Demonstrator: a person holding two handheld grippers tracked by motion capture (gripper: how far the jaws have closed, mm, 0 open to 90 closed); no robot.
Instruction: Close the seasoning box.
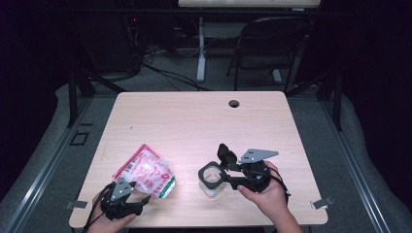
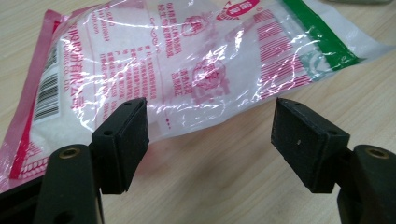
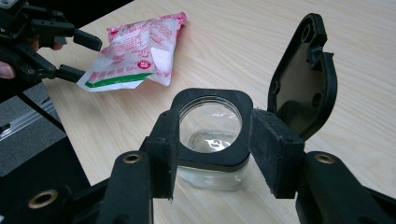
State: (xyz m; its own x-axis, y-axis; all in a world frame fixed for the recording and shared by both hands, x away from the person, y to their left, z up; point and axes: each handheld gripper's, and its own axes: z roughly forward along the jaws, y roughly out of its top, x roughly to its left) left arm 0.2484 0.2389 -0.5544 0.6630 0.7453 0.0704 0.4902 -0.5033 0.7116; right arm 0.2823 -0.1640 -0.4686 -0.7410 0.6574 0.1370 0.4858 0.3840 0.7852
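Wooden table [image 1: 194,121], dark room beyond

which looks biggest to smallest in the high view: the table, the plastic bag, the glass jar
1. table
2. plastic bag
3. glass jar, clamped in the right gripper

High view: above the near edge, facing forward and down, whole bench [image 1: 194,116] in frame. Left tool view: very close, low, facing the bag [image 2: 187,60]. Right tool view: close over the jar [image 3: 210,135]; bag upper left, shared with both others.
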